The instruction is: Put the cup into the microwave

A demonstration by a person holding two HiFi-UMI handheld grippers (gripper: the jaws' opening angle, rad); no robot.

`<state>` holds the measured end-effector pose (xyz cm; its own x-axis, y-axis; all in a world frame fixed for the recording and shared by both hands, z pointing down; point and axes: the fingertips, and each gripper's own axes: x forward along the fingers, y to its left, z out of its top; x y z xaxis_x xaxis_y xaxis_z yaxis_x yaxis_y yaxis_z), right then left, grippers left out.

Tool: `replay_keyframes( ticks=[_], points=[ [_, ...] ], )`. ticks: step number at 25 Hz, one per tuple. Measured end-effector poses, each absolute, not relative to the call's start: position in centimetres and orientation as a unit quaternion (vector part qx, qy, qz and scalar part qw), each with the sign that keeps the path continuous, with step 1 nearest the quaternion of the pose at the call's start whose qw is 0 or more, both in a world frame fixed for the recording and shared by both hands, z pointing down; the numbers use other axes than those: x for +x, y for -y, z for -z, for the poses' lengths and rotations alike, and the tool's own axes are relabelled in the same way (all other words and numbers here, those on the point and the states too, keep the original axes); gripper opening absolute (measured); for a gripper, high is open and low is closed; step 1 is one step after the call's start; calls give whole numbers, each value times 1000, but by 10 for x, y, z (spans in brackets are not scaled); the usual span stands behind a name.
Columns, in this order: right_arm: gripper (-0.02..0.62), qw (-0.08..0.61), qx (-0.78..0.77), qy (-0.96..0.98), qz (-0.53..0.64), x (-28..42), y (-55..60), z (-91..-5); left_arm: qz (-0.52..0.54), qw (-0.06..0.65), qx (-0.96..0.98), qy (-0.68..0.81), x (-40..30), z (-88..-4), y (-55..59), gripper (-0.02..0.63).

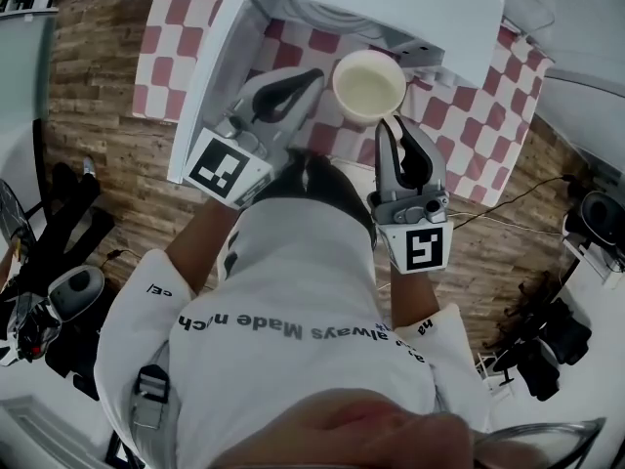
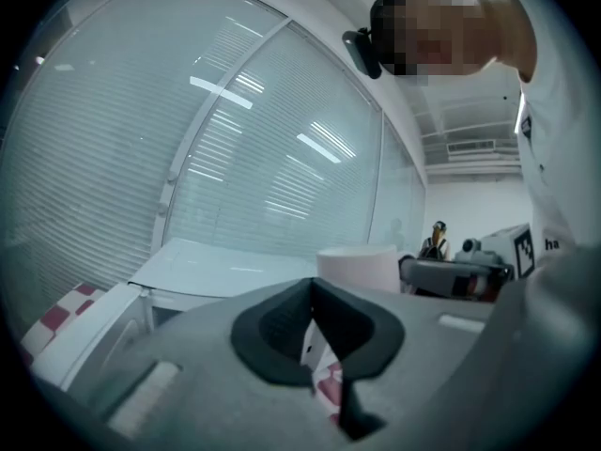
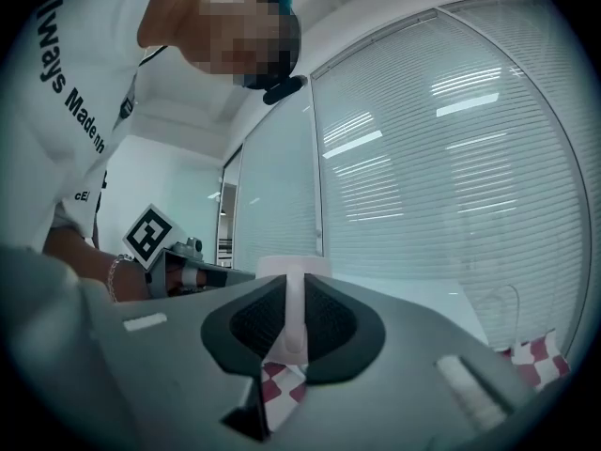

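Observation:
A white cup (image 1: 369, 86) hangs in front of the white microwave (image 1: 391, 3), above the red-checked cloth. My right gripper (image 1: 390, 125) is shut on the cup's handle (image 3: 294, 313), which stands upright between the black pads. The cup's body (image 3: 293, 269) rises just beyond the jaws. My left gripper (image 1: 312, 76) is to the left of the cup, level with it, with its jaws closed together and nothing between them. In the left gripper view the cup (image 2: 359, 269) shows just past the left gripper (image 2: 313, 294), with the right gripper (image 2: 451, 275) behind it.
The microwave door (image 1: 200, 96) stands swung open at the left, close beside the left gripper. The checked cloth (image 1: 459, 125) covers the table, with wood floor (image 1: 107, 145) around it. Window blinds (image 2: 235, 158) fill the background. Equipment and cables lie on the floor at both sides.

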<state>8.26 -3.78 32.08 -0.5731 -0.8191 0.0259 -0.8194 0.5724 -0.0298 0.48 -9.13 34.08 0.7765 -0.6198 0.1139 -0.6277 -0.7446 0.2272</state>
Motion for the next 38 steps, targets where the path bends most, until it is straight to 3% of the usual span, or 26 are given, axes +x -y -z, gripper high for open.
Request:
replay_keyframes(
  ticks=[38],
  points=[
    [40, 45, 478, 877, -28, 66, 150, -504, -60, 149, 912, 376, -1, -510, 177, 3]
  ],
)
